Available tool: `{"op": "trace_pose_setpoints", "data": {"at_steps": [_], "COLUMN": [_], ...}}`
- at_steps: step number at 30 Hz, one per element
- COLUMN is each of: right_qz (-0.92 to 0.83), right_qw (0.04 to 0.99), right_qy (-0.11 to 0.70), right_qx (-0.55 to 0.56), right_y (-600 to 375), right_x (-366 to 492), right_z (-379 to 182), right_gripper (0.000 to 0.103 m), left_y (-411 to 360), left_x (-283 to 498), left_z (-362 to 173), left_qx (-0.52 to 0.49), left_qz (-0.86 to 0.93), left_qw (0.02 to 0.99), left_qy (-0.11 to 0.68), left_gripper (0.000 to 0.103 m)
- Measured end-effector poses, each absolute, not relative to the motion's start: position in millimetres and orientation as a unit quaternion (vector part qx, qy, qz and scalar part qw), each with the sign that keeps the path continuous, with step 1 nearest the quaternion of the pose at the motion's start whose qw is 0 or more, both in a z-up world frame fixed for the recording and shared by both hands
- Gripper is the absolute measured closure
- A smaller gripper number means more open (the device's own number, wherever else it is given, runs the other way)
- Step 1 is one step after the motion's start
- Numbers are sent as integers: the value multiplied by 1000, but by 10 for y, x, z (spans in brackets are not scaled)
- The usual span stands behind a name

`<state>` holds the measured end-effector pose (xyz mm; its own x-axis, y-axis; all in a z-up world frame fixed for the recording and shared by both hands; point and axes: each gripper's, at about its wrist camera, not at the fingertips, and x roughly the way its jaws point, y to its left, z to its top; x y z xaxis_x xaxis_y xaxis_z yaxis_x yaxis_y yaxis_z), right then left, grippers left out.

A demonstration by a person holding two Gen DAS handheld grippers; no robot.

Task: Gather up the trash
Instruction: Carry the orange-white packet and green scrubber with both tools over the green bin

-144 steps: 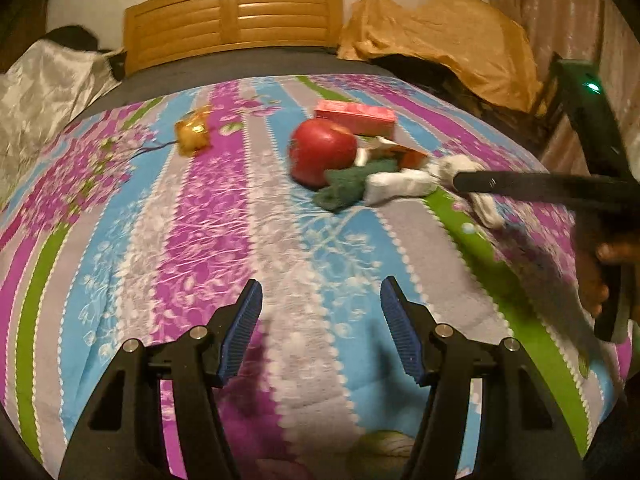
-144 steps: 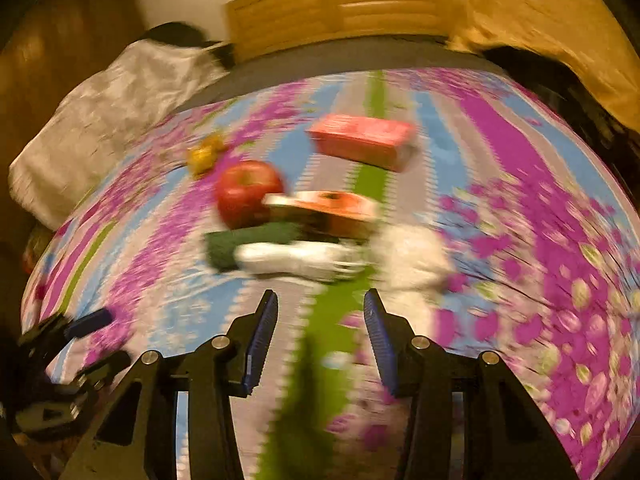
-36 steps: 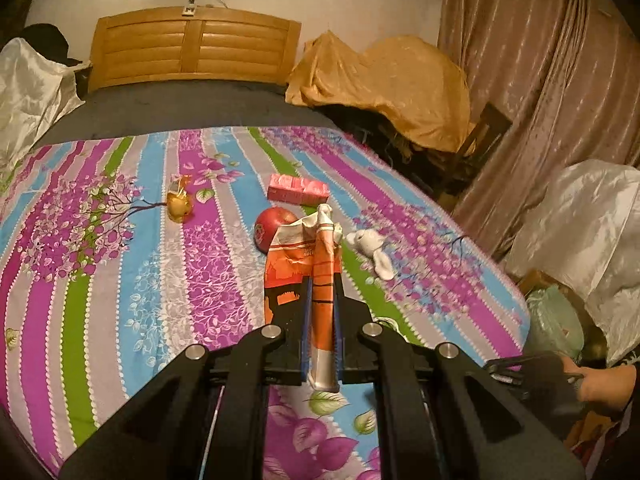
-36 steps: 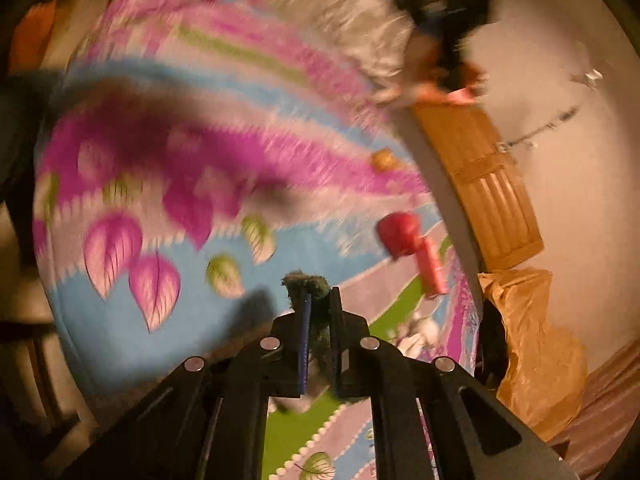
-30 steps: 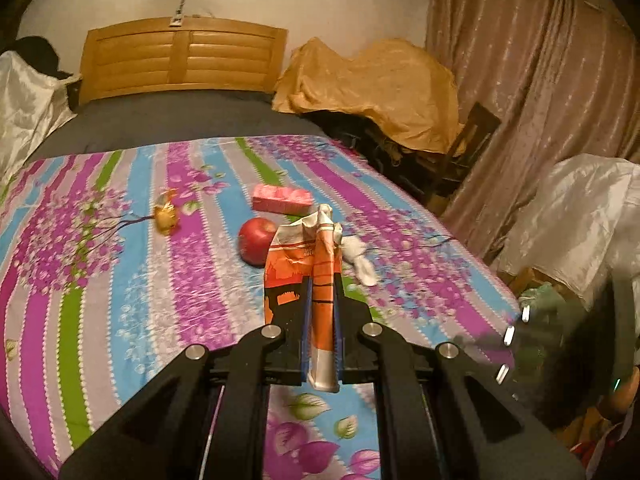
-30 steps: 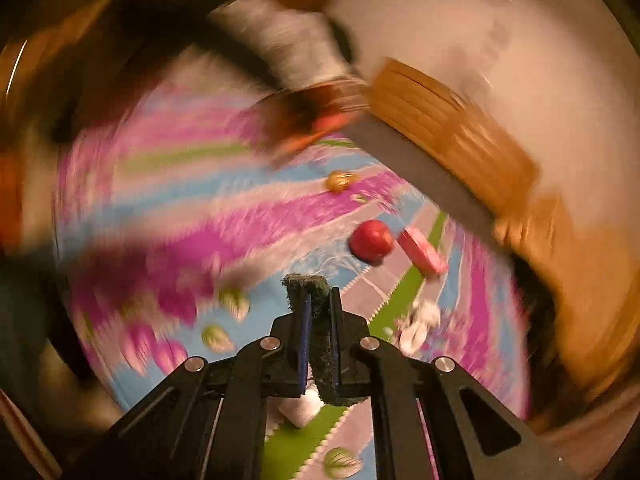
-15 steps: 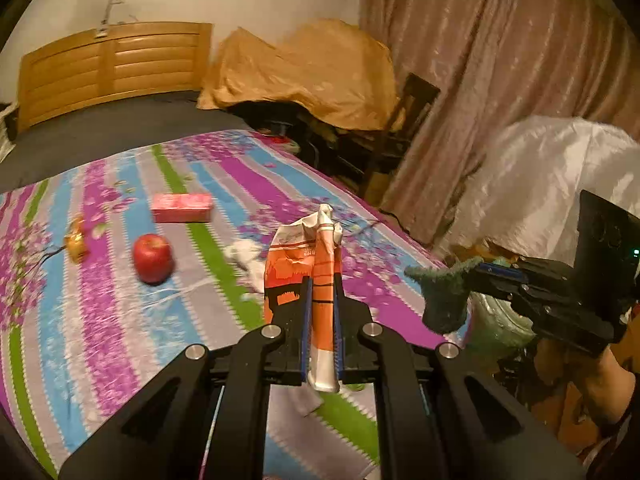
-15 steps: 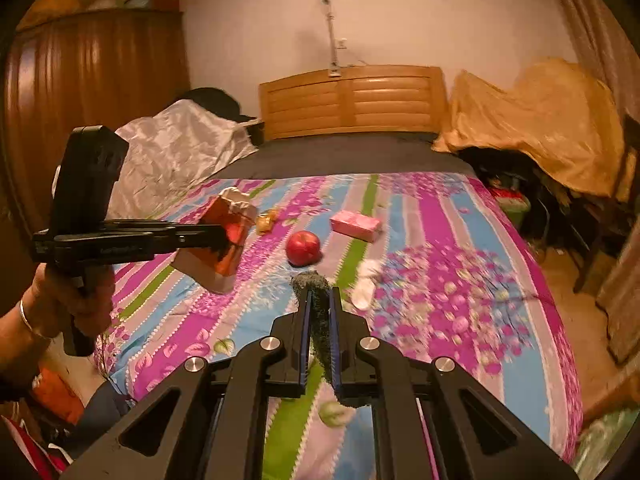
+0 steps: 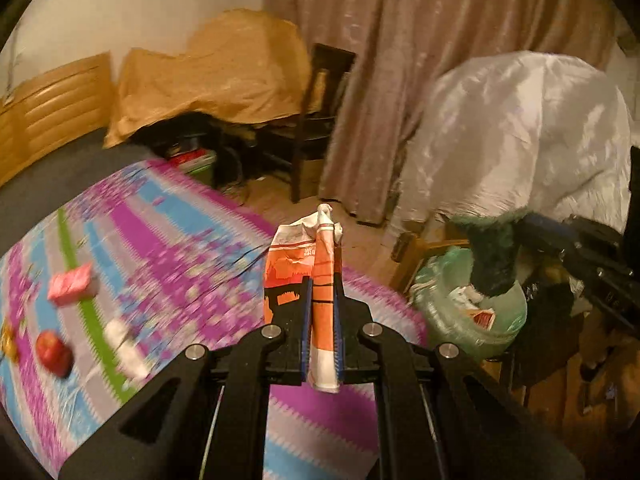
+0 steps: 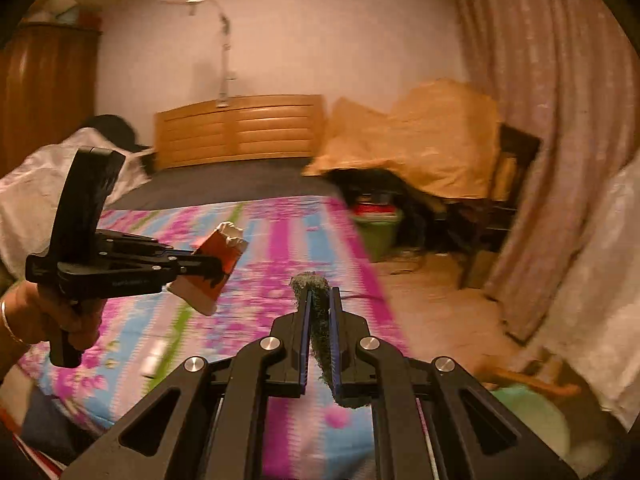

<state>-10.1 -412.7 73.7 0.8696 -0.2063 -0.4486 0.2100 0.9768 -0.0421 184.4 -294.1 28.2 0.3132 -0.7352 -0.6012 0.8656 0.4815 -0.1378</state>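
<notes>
My left gripper (image 9: 321, 320) is shut on a crumpled orange and white wrapper (image 9: 308, 256), held up over the foot of the bed; it also shows in the right wrist view (image 10: 212, 276). My right gripper (image 10: 319, 332) is shut on a dark green scrap of cloth (image 10: 318, 320). In the left wrist view that cloth (image 9: 494, 256) hangs just above a green trash bag (image 9: 468, 316) that holds other trash on the floor by the bed. A red apple (image 9: 54, 354), a pink box (image 9: 72, 284) and white crumpled tissue (image 9: 124, 344) lie on the striped bedsheet (image 9: 180, 248).
A white plastic-covered bundle (image 9: 520, 132) stands behind the trash bag. A dark wooden chair (image 9: 316, 128) and a curtain (image 9: 400, 60) are at the far side. An orange-covered heap (image 9: 216, 76) sits by the headboard (image 10: 240, 128). A green crate (image 10: 378, 224) is beside the bed.
Both grippers have swung right, off the bed toward the green trash bag. The green cloth now hangs over the bag. The bed items have slid to the left of the view.
</notes>
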Motion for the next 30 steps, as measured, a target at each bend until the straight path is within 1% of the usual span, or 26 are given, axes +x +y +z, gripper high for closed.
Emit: {"op": "trace_pose_setpoints", "data": {"at_steps": [6,12,20,25,30], "right_qz": [-207,-286,-342,-360,-365], "right_qw": [950,922,889,870,861], "right_qy": [234,258,292,317,322], "right_qx": [20,50,91,117,150], "right_y": [-4982,-5830,-6354,-6602,-6783], "right_x": [-620,-1083,-1428,-1591,-1696], "right_z": [811,684,325,62,-159], "right_gripper": [93,93,93,93,93], "left_y": [-3848,-4580,-5417,-5741,-5926], "left_x": [1540,1245,784,543,339], "left_z": [294,230,71,-116,-346], "left_qx": [148,179,214,239,263], "left_qz": [-540,-571,-609,-621,-628], "left_qw": [775,746,703,681,661], "left_qy": [294,293,298,306,315], "left_gripper": [95,95,95,95,95]}}
